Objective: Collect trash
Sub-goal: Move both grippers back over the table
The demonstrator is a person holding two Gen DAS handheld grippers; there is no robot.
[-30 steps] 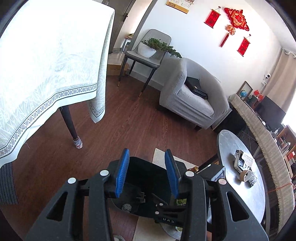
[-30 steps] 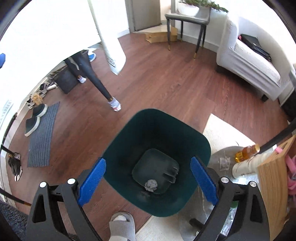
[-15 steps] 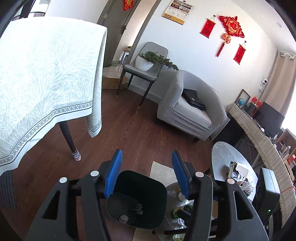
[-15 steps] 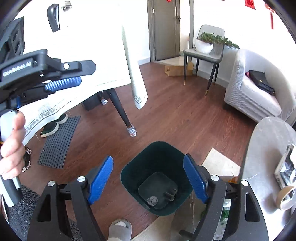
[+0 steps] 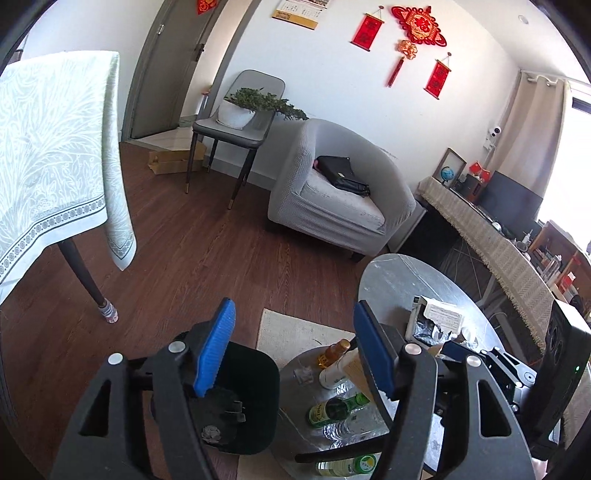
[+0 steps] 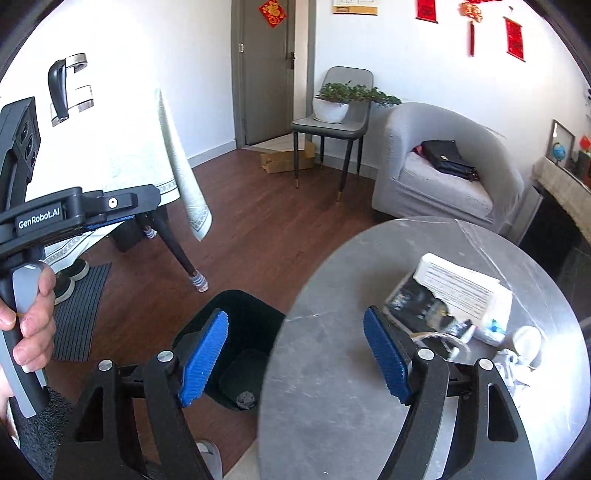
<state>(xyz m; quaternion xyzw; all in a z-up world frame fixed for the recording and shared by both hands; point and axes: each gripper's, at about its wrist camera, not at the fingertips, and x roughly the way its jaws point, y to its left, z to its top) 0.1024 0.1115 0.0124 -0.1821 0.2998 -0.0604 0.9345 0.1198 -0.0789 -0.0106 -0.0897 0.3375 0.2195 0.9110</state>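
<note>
Grippers spread empty, left gripper (image 5: 291, 347), right gripper (image 6: 295, 354), bin (image 6: 243, 317) below

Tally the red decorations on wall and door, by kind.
Hanging scrolls: 2
Knot ornament with tassel: 1
Diamond door sign: 1
Total: 4

Pretty sunny living room: dark wood floor (image 5: 192, 258), white walls with red hangings (image 5: 419, 24), a grey armchair (image 5: 343, 192), a chair (image 5: 236, 129) holding a potted plant (image 5: 255, 105) near the grey door (image 6: 264, 74), beige curtains (image 5: 532, 129).
</note>
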